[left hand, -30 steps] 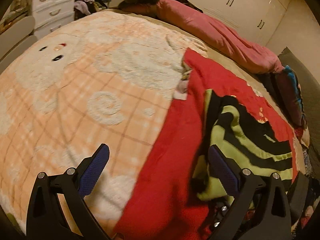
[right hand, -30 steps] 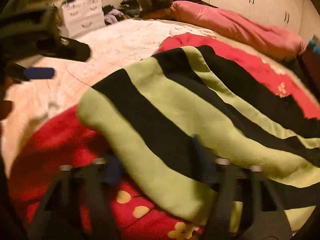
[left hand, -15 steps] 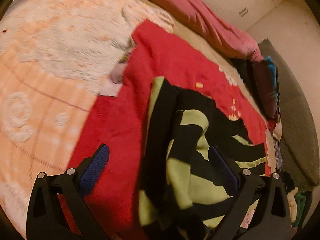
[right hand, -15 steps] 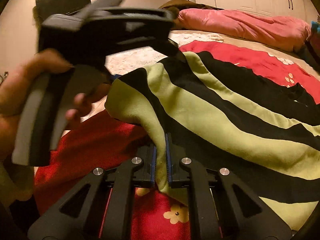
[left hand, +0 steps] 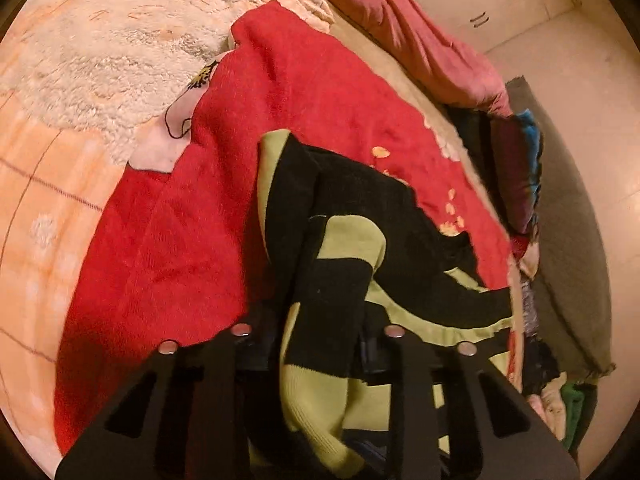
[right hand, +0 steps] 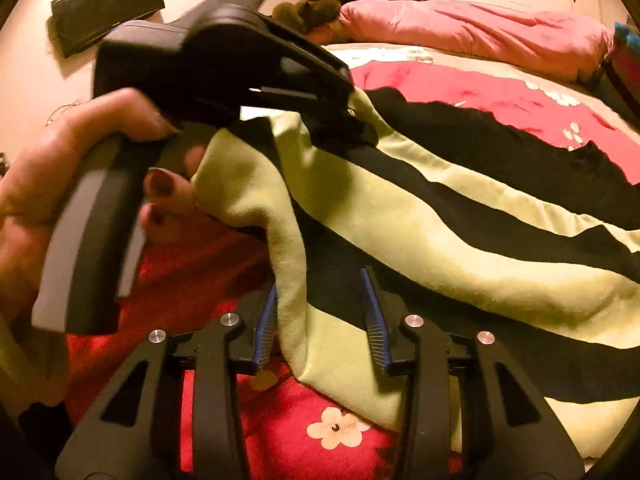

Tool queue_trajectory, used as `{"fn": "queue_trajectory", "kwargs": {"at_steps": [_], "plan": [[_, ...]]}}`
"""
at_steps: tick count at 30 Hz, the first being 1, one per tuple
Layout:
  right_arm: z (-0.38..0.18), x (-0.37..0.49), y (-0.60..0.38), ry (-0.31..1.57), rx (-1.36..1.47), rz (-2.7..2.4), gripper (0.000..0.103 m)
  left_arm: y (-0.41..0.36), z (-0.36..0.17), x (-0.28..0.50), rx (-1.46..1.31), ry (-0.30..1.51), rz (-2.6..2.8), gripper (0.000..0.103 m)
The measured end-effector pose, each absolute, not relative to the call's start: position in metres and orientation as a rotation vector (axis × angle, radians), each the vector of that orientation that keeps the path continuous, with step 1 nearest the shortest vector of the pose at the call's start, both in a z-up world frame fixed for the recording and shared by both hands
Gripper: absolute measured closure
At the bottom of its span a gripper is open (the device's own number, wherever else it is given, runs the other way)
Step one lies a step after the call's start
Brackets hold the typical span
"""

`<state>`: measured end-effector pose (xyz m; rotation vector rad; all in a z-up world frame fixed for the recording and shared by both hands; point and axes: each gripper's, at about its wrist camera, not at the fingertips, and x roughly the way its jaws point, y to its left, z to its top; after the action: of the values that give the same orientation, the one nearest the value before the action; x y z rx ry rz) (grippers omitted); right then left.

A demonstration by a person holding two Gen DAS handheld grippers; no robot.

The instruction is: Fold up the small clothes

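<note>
Landmark: red blanket [left hand: 304,120], flower-printed, spread on the bed.

Left gripper [left hand: 320,344]: its jaws have just been closing and now pinch a bunched fold of the striped garment [left hand: 340,292], green and black, near its left edge. In the right wrist view the same tool, in the left hand [right hand: 44,200], bites the raised cloth edge above the blanket.

Right gripper [right hand: 320,320]: its jaws have just been opening; the blue pads [right hand: 376,328] stand partly apart with the garment's hem hanging between them, no firm pressing visible.

Garment lies on the red blanket, spreading toward its right side.

Technique, my judgement: re-close the right on the hem, keep both grips on 1 edge, lift evenly, draw taut before laying the fold over.

Writing: none readable.
</note>
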<state>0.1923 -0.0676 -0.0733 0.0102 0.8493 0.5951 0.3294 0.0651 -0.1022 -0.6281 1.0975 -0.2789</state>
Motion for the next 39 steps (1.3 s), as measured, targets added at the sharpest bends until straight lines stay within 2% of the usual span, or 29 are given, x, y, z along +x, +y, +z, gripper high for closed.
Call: {"fn": "queue_trajectory", "kwargs": {"at_steps": [1, 2, 8, 16, 22, 28, 33, 35, 37, 39], "plan": [[-0.072, 0.192, -0.068, 0.847, 0.019, 0.612, 0.095, 0.064, -0.1, 0.327, -0.639, 1.091, -0.279, 0.081], [-0.07, 0.192, -0.068, 0.841, 0.027, 0.638, 0.1, 0.061, -0.095, 0.325, -0.643, 1.08, -0.283, 0.082], [-0.044, 0.176, -0.07, 0.766, -0.042, 0.669, 0.1, 0.042, -0.058, 0.306, -0.609, 1.028, -0.304, 0.085], [-0.011, 0.159, -0.129, 0.722, 0.087, 0.648, 0.1, -0.019, -0.007, 0.291, -0.5, 0.992, -0.347, 0.085], [-0.002, 0.153, -0.189, 0.719, 0.214, 0.586, 0.1, -0.084, 0.007, 0.288, -0.424, 0.996, -0.384, 0.083], [-0.01, 0.152, -0.231, 0.765, 0.339, 0.518, 0.1, -0.143, 0.008, 0.285, -0.318, 1.029, -0.415, 0.076], [-0.024, 0.145, -0.246, 0.825, 0.372, 0.488, 0.096, -0.15, 0.007, 0.271, -0.282, 1.031, -0.415, 0.07], [-0.028, 0.142, -0.244, 0.851, 0.368, 0.476, 0.095, -0.145, 0.007, 0.266, -0.317, 1.032, -0.436, 0.056], [-0.031, 0.141, -0.242, 0.872, 0.38, 0.465, 0.095, -0.14, 0.008, 0.262, -0.344, 1.019, -0.458, 0.049], [-0.036, 0.147, -0.246, 0.881, 0.394, 0.46, 0.093, -0.138, 0.014, 0.258, -0.337, 1.002, -0.452, 0.048]]}}
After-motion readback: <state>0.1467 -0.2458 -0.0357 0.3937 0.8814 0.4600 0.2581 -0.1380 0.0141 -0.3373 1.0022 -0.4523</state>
